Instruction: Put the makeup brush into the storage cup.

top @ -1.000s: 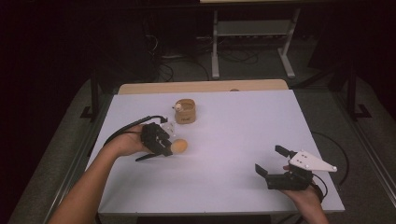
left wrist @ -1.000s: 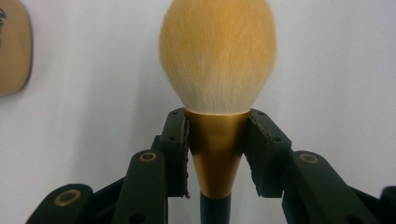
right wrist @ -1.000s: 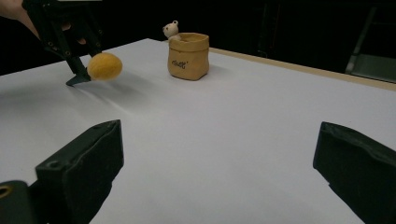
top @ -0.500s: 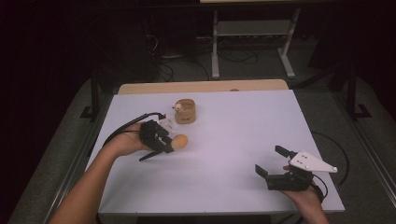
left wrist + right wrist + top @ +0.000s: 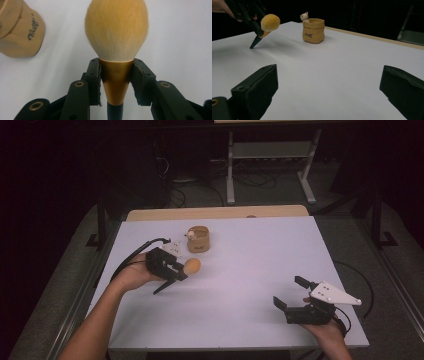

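My left gripper (image 5: 181, 268) is shut on a makeup brush (image 5: 192, 266) at the table's left. In the left gripper view both pads clamp the gold ferrule just below the fluffy orange bristles (image 5: 116, 27), and the black handle runs down between the jaws. The brush (image 5: 270, 22) is tilted, its handle tip pointing down at the table. A tan soft pouch (image 5: 198, 240) stands upright just beyond the brush, with a small white bear (image 5: 304, 16) peeking over its rim. My right gripper (image 5: 289, 291) rests open near the front right corner, nothing between its jaws.
The white table (image 5: 260, 260) has a wooden strip (image 5: 215, 213) along its far edge. A metal stand (image 5: 270, 165) and cables lie on the dark floor beyond. Broad bare tabletop separates the two grippers.
The left gripper has drifted slightly toward the pouch with the brush still in it. The right gripper has not moved.
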### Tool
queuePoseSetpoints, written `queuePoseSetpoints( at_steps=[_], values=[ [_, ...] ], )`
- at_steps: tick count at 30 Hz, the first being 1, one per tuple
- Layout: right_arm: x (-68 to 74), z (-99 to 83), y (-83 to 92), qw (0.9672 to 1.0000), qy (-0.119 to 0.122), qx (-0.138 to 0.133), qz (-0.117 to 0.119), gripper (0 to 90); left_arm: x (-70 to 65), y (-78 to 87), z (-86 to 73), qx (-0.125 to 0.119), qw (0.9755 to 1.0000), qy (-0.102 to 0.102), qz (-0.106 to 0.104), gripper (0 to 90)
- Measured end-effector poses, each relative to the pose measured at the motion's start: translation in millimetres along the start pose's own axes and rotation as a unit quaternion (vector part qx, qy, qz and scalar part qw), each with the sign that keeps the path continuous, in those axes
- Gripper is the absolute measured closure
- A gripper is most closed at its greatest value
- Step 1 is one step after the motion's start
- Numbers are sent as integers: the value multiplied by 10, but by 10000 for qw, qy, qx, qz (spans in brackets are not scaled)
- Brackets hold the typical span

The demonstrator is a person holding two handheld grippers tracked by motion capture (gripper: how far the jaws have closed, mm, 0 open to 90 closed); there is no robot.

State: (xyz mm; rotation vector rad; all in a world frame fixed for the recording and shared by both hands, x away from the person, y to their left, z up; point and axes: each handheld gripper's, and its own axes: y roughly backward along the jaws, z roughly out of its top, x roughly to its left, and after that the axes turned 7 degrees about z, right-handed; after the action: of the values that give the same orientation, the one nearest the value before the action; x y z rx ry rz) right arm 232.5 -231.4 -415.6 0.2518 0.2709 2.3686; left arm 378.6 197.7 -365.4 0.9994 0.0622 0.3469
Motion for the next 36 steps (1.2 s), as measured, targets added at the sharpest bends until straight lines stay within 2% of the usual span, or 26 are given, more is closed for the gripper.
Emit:
queuePoseSetpoints(
  at_steps=[3, 5, 6, 8, 10, 13, 15, 17, 18, 21, 23, 24, 26, 27, 29, 30, 31, 32, 34, 35, 36],
  values=[
    [-4, -1, 1, 10000, 4, 4, -4, 13, 8, 12, -16, -82, 9999, 79, 73, 623],
    [-5, -2, 3, 10000, -2, 2, -5, 13, 9, 28, -41, -286, 9992, 240, 142, 623],
    [-4, -1, 3, 10000, -14, -6, -6, 13, 9, 28, -41, -286, 9992, 240, 142, 623],
    [-7, -3, 3, 10000, -2, -11, -8, 13, 6, 47, -56, -417, 9982, 370, 208, 623],
    [-13, -5, 3, 10000, 31, 4, -12, 13, 11, 58, -62, -445, 9980, 386, 223, 623],
    [-15, -6, 3, 10000, 33, 1, -13, 13, 7, 93, -76, -645, 9959, 562, 307, 623],
    [-14, -5, 4, 10000, 37, 1, -13, 13, 12, 115, -90, -833, 9937, 692, 286, 623],
    [-14, -6, 5, 10000, 40, 0, -12, 13, 13, 127, -105, -934, 9922, 756, 322, 623],
    [-14, -6, 5, 10000, 40, 0, -12, 13, 13, 127, -105, -934, 9922, 756, 322, 622],
    [-15, -6, 7, 10000, 41, -1, -12, 13, 19, 142, -144, -1095, 9891, 900, 400, 622],
    [-14, -6, 6, 10000, 25, -9, -10, 13, 17, 146, -150, -1120, 9886, 903, 440, 622],
    [-17, -8, 5, 10000, 40, 8, -19, 13, 4, 168, -179, -1355, 9846, 996, 480, 622],
    [-18, -8, 4, 10000, 27, 10, -15, 13, -9, 176, -191, -1464, 9819, 1070, 541, 623],
    [-19, -8, 4, 10000, 30, 12, -15, 13, -7, 182, -196, -1508, 9808, 1105, 553, 623],
    [-19, -8, 4, 10000, 32, 16, -16, 13, -7, 182, -196, -1508, 9808, 1105, 553, 623],
    [-18, -9, 4, 10000, 26, 13, -16, 13, -2, 203, -204, -1619, 9779, 1173, 612, 623],
    [-15, -8, 4, 10000, 7, -2, -12, 13, -3, 211, -204, -1654, 9769, 1192, 636, 623],
    [-15, -8, 5, 10000, 9, -2, -14, 13, -6, 230, -203, -1742, 9746, 1219, 702, 623],
    [-15, -8, 5, 10000, 5, 0, -14, 13, -6, 230, -203, -1742, 9746, 1219, 702, 623],
    [-18, -8, 5, 10000, 18, -9, -15, 13, -13, 265, -200, -1899, 9702, 1284, 781, 623],
    [-17, -8, 5, 10000, 17, -6, -14, 13, -14, 274, -201, -1943, 9689, 1310, 793, 623]
  ],
)
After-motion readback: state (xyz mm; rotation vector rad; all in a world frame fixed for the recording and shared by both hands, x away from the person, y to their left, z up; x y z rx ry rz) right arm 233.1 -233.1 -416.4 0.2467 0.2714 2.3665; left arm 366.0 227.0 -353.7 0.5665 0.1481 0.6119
